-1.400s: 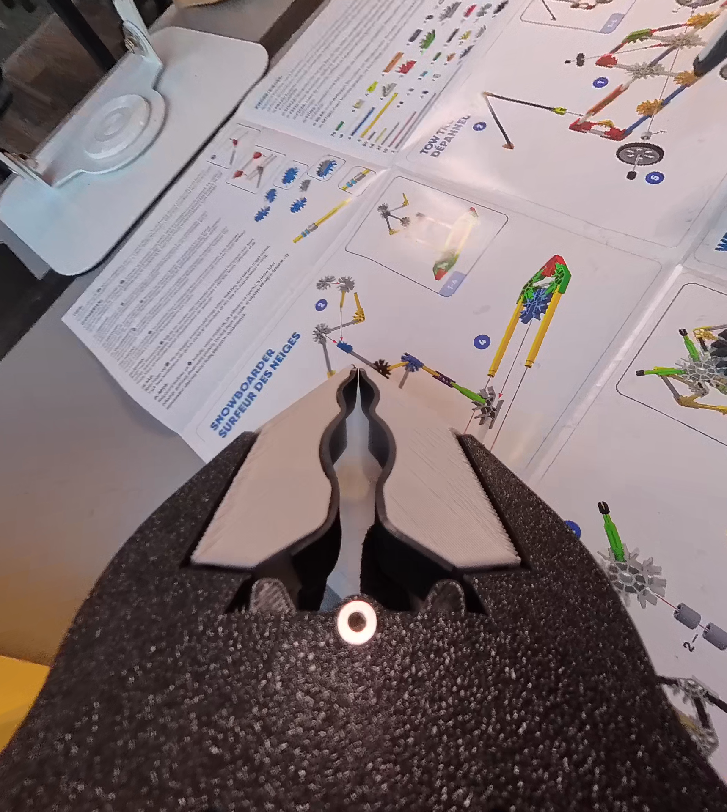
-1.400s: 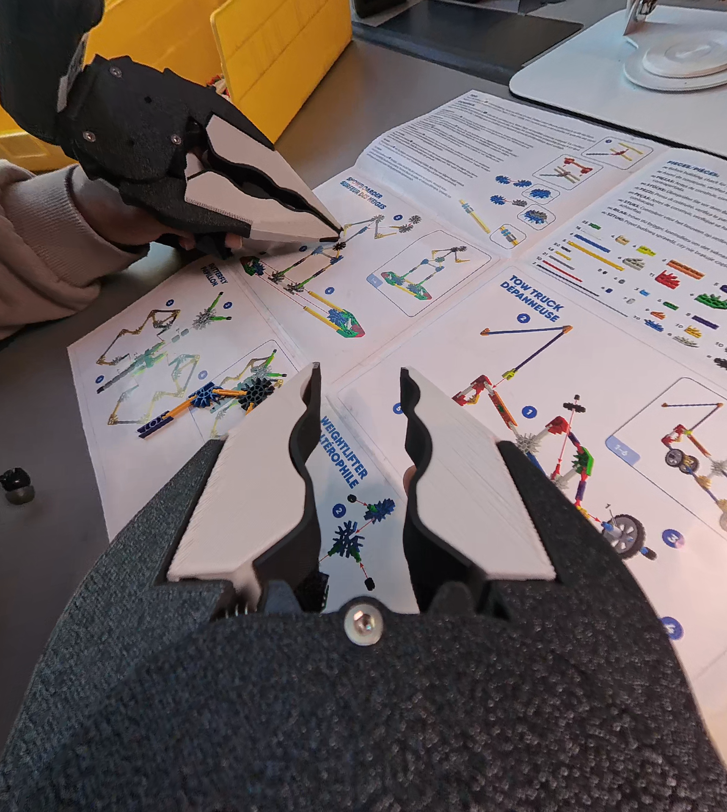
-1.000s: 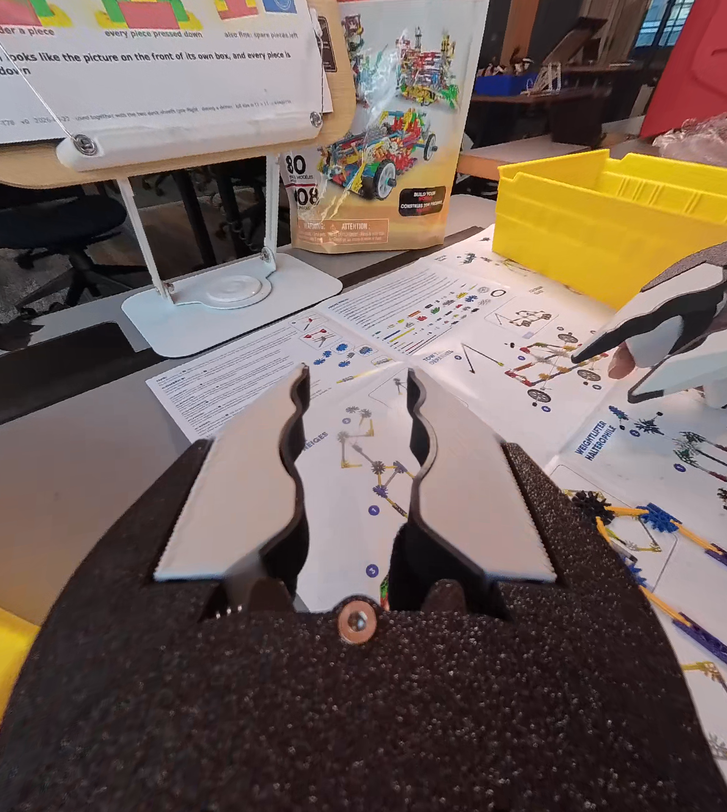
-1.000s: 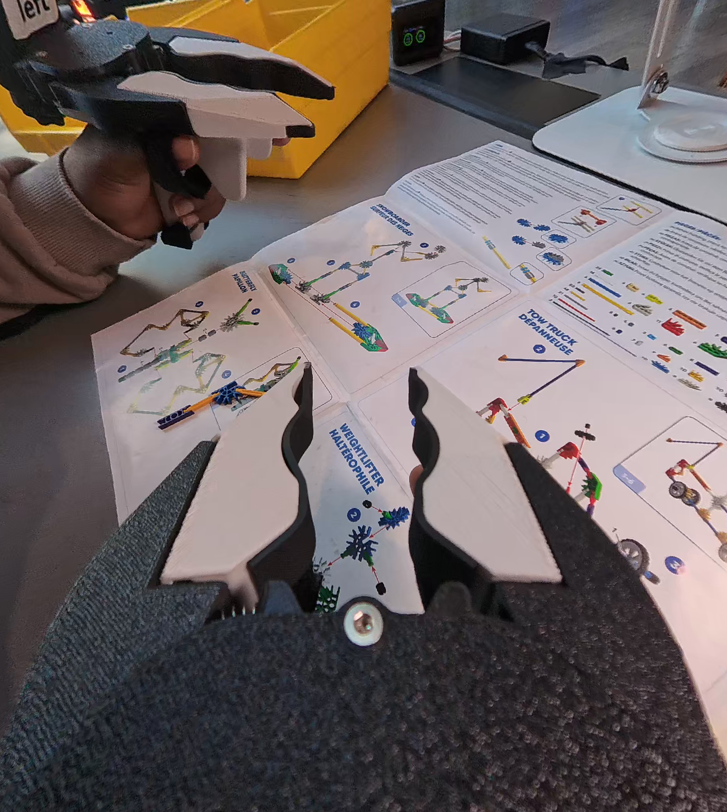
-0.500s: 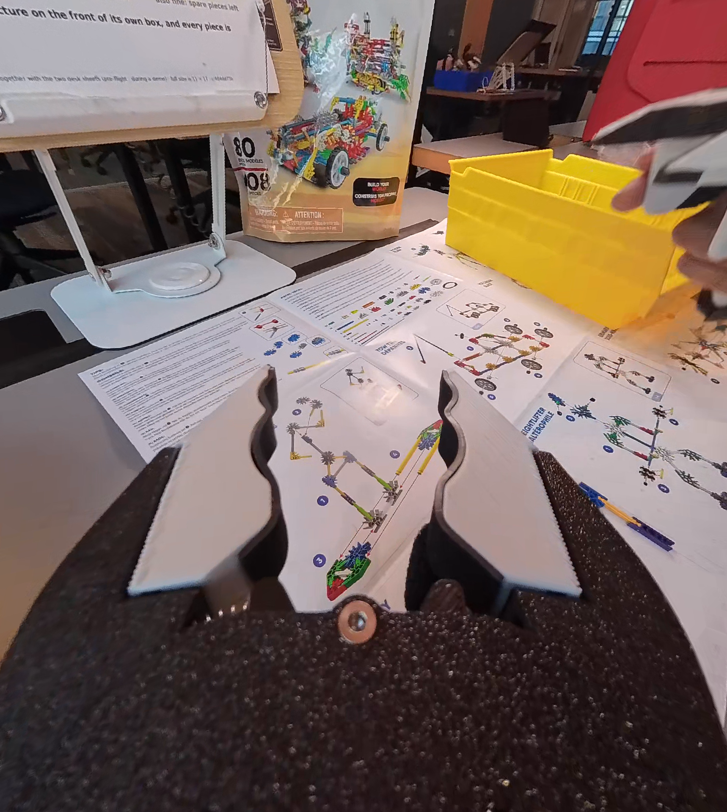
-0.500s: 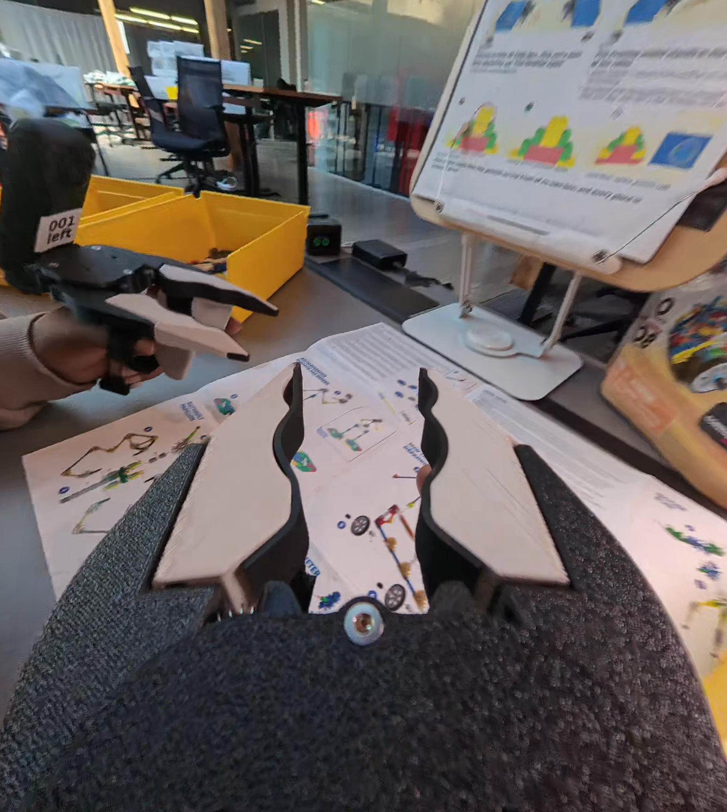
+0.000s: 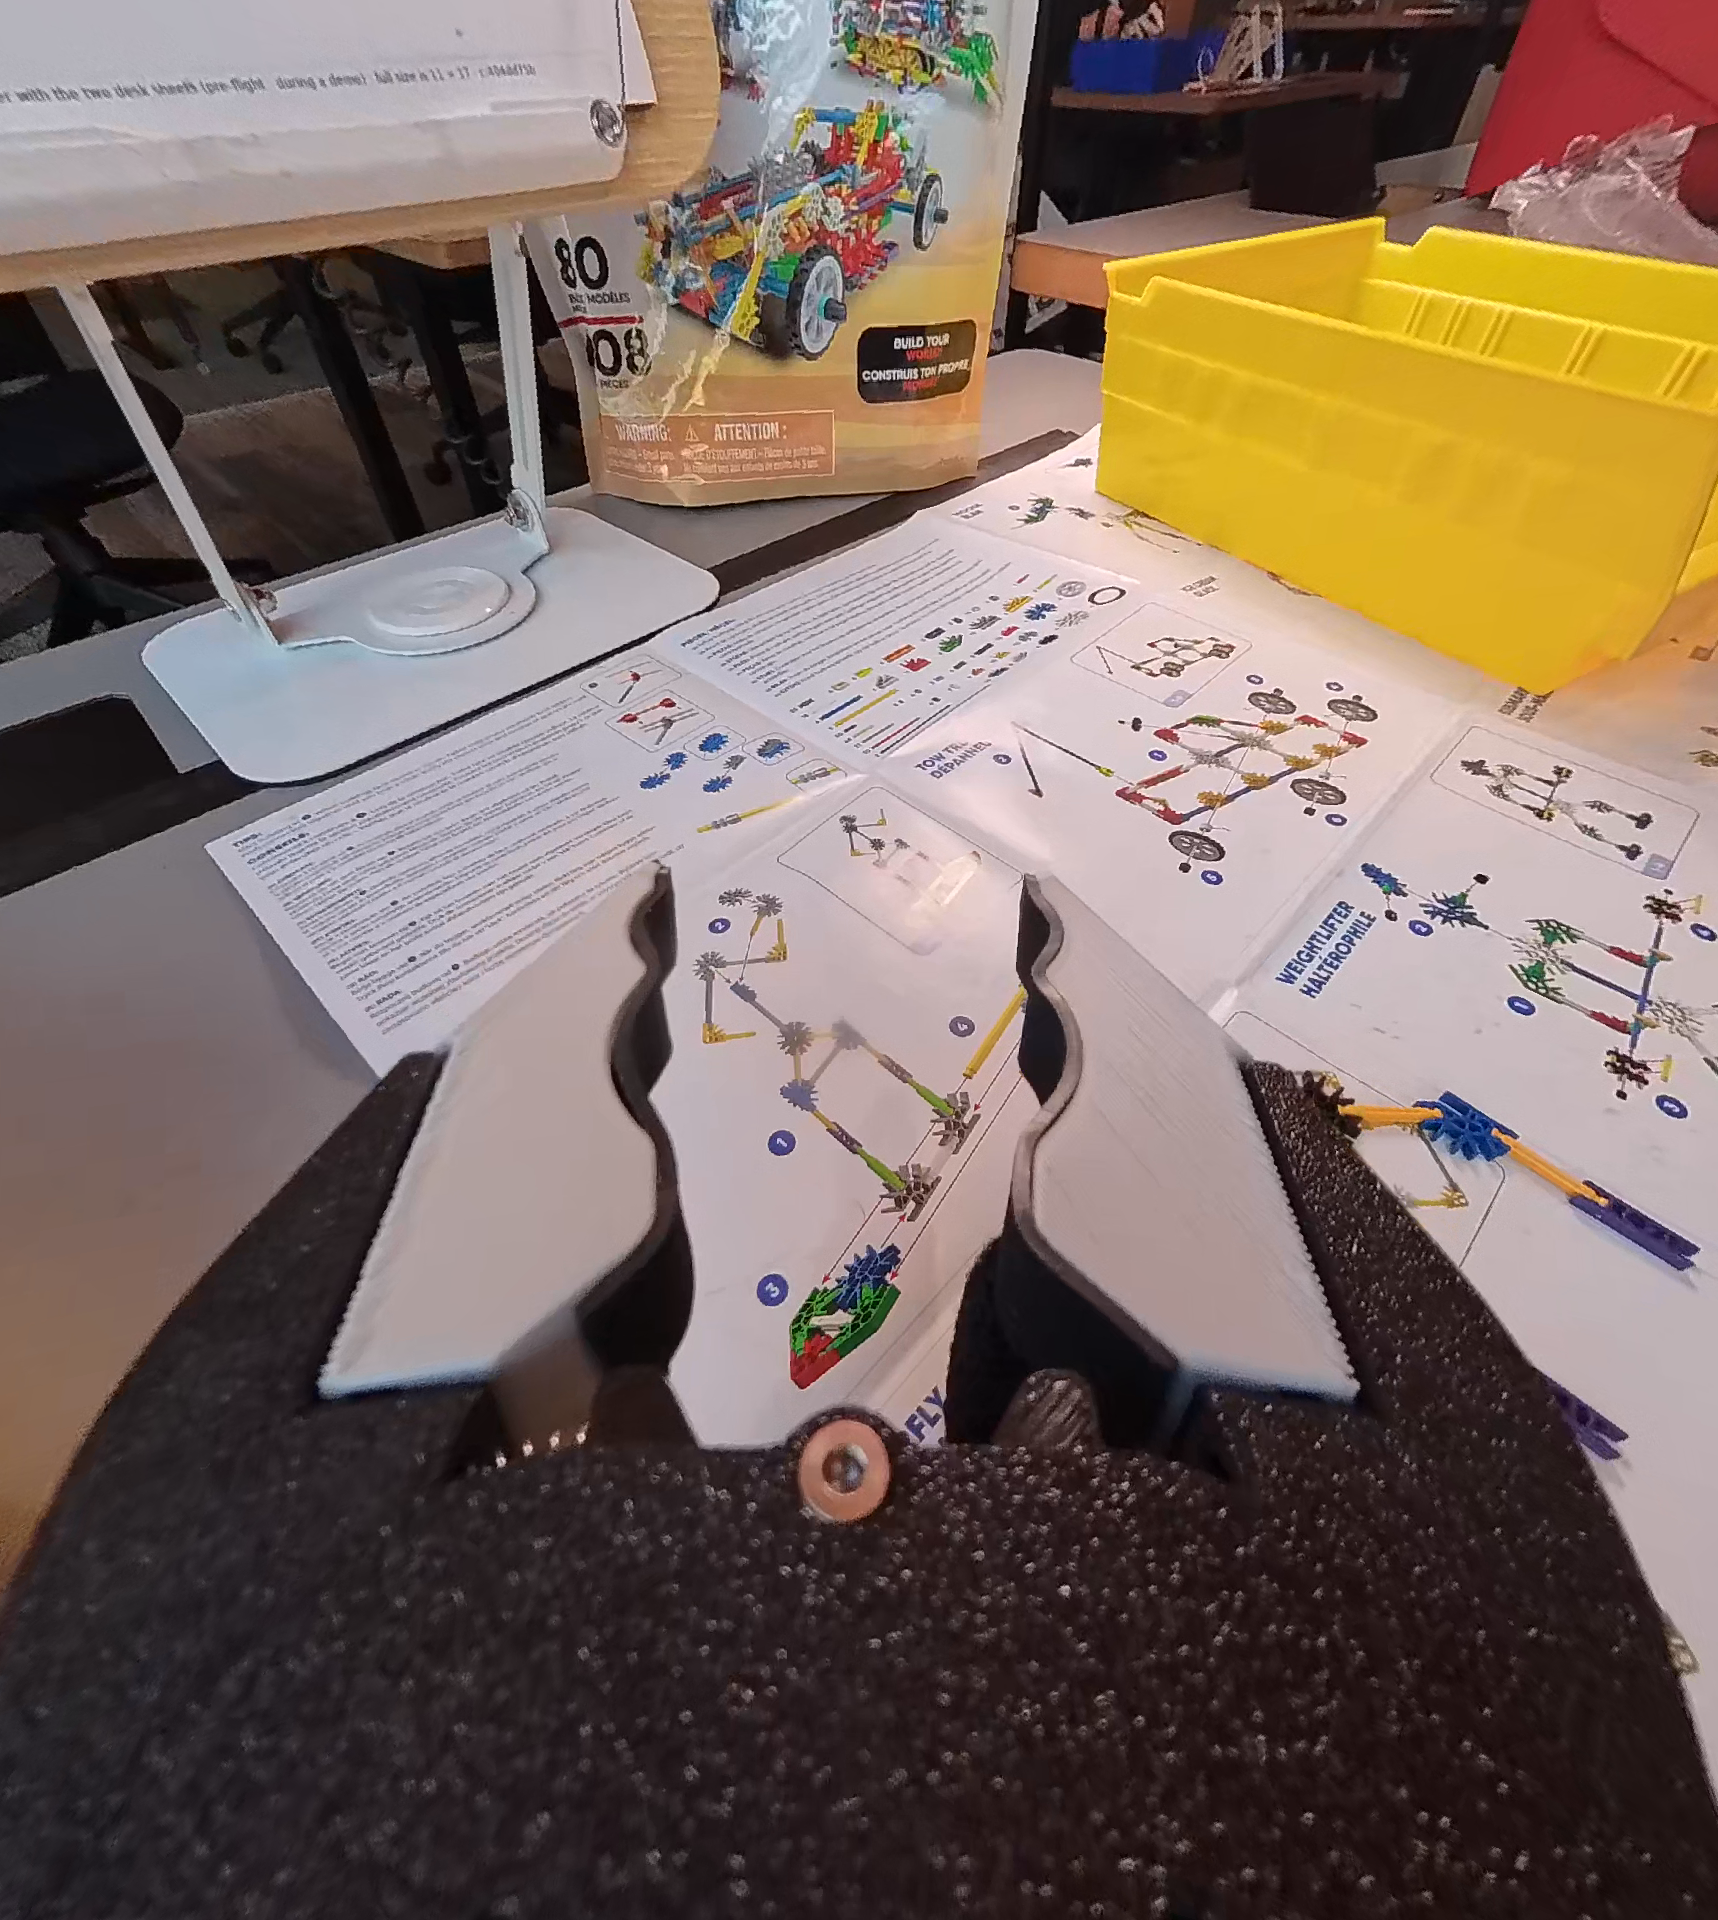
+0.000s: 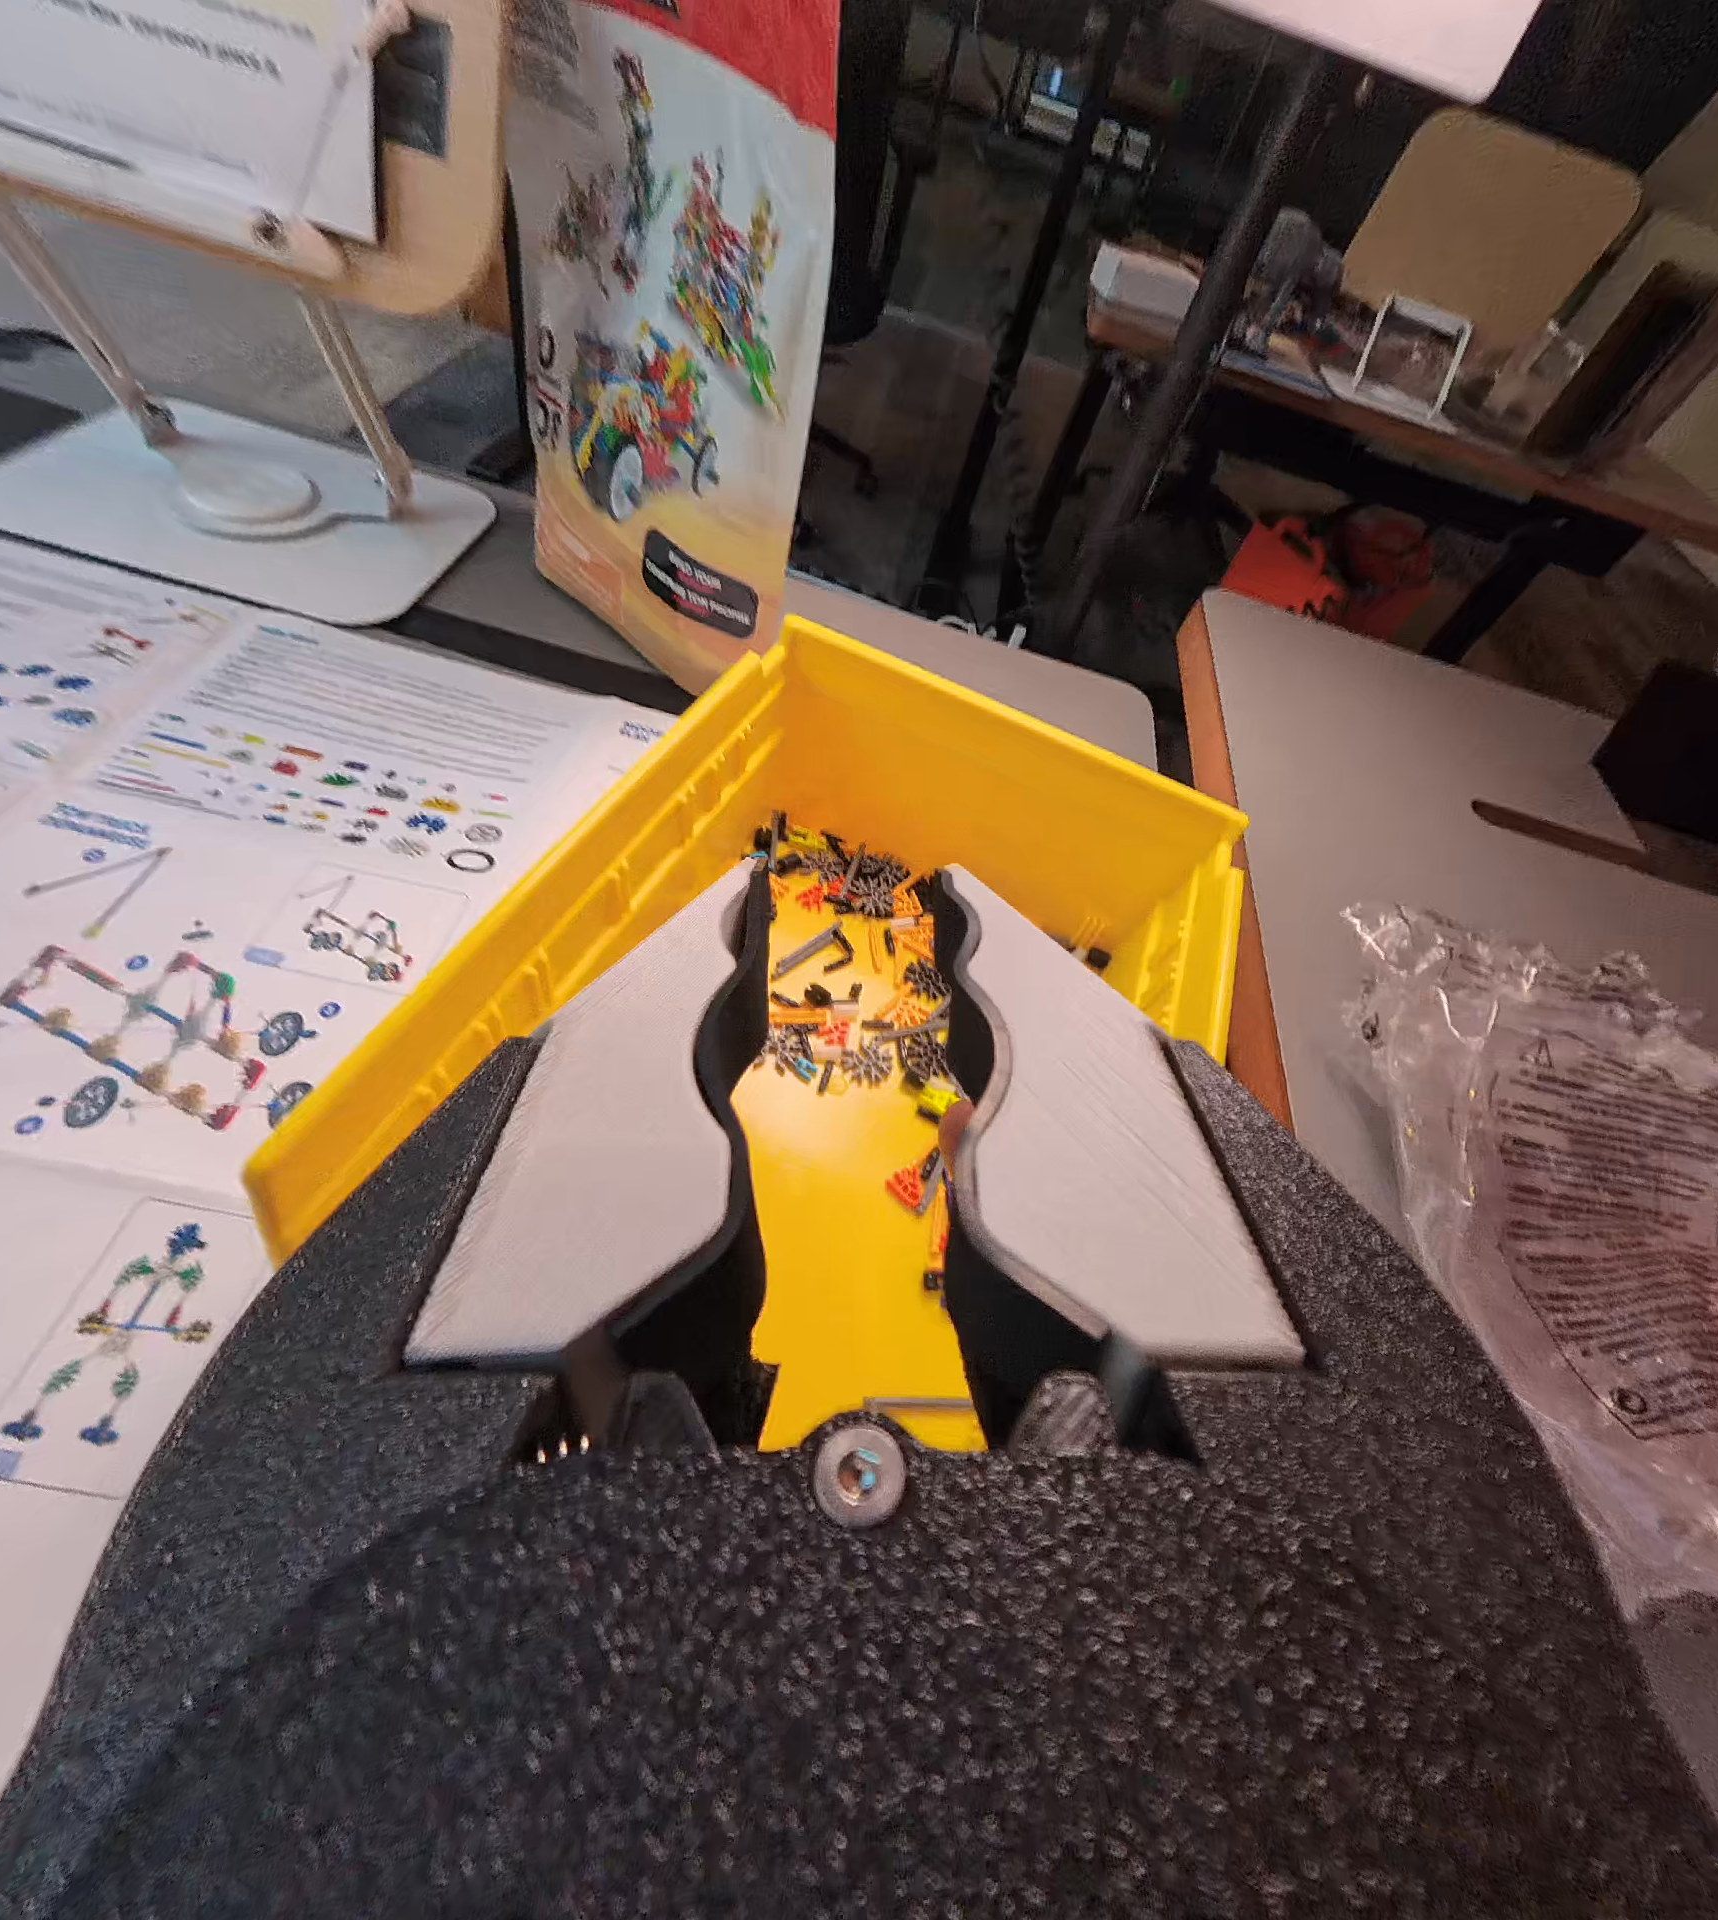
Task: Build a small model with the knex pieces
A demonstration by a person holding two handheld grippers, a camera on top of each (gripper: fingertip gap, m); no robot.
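My left gripper (image 7: 839,894) is open and empty, held above a large unfolded instruction sheet (image 7: 1094,831) on a grey table. A small assembly of yellow rods, a blue connector and a purple rod (image 7: 1478,1143) lies on the sheet to its right. My right gripper (image 8: 850,883) is open and empty, held over a yellow bin (image 8: 990,758) that holds several small loose building pieces (image 8: 855,997). The same bin shows in the left wrist view (image 7: 1406,447) at the back right.
A toy-set bag (image 7: 793,260) stands at the back of the table, and shows in the right wrist view (image 8: 668,343). A white stand base (image 7: 398,644) carries a board with a sheet. A crumpled clear plastic bag (image 8: 1603,1195) lies right of the bin. One gripper's finger ends stand about 45 centimetres off the other's. The purple rod (image 7: 1478,1143) is about 15 centimetres from my left fingertips.
My left gripper has lifted off the sheet and opened wide. My right gripper has swung right from the sheet to above the yellow bin. The right gripper has left the left wrist view.
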